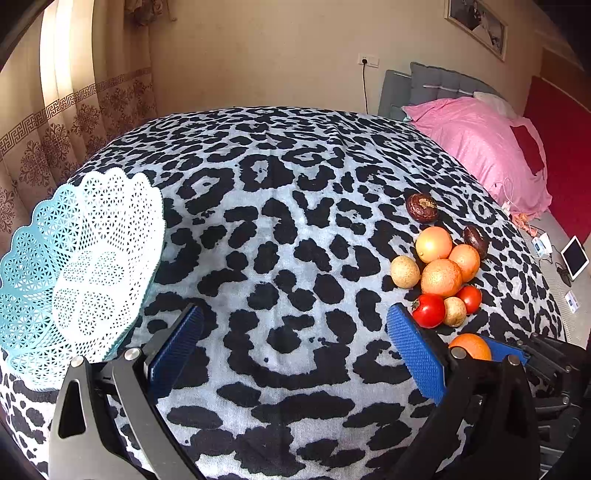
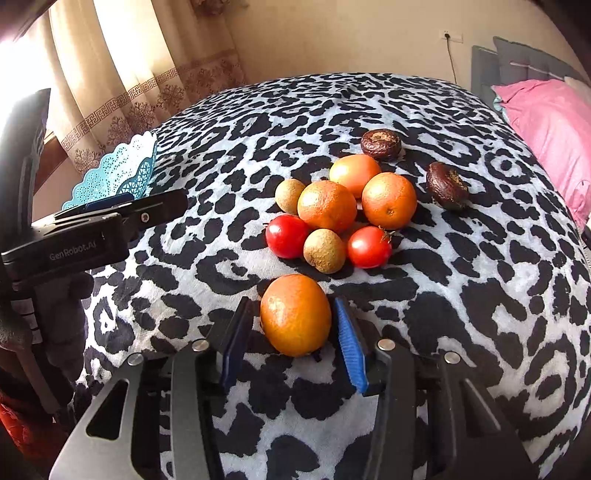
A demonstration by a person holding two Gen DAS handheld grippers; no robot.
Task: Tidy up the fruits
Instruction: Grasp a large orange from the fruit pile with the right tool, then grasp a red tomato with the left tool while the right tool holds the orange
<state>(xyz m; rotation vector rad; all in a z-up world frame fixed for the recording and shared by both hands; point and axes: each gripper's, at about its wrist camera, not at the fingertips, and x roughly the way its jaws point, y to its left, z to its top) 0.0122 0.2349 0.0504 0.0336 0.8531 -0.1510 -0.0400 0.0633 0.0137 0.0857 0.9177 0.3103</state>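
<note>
The only words I can read are "GenRobot.AI", printed in pale letters on the black body of my left gripper [image 2: 110, 199] (seen from my right wrist camera, at the left edge). The framed picture [image 1: 476, 26] on the wall and the small white devices [image 1: 574, 256] beside the bed show no print I can make out.

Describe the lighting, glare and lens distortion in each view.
Left wrist view: fisheye bulges the leopard-print blanket into a dome; daylight glows through the curtain; soft glints on the tomatoes. Right wrist view: window area blown out at top left; orange sharp; same barrel bend.
</note>
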